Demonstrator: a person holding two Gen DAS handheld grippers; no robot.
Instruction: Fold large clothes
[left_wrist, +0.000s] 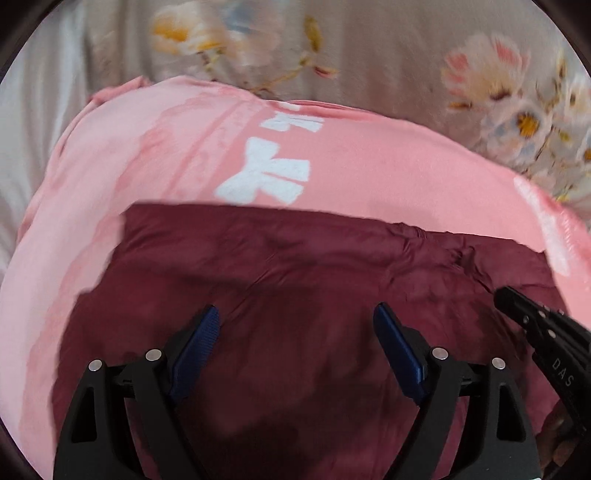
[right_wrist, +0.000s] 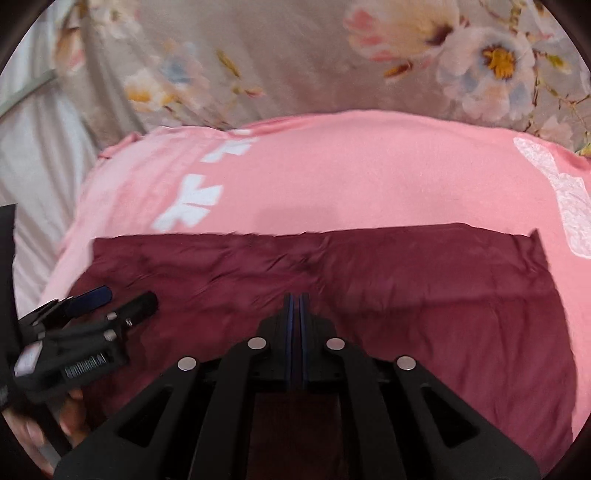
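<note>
Dark maroon folded cloth lies flat on the near half of a pink garment with white lettering, both spread on the floral-print bed sheet, likely stacked as finished folds. Left tongs apart above its left side, holding nothing; right tongs pressed together, no fabric visibly pinched

A floral bedsheet carries the pink garment.

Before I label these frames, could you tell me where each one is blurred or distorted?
Left wrist view: flowered sheet and white lettering smeared, pink garment bowed by fisheye. Right wrist view: left claw at the edge blurred, maroon garment fairly sharp, corners vignetted black.
</note>
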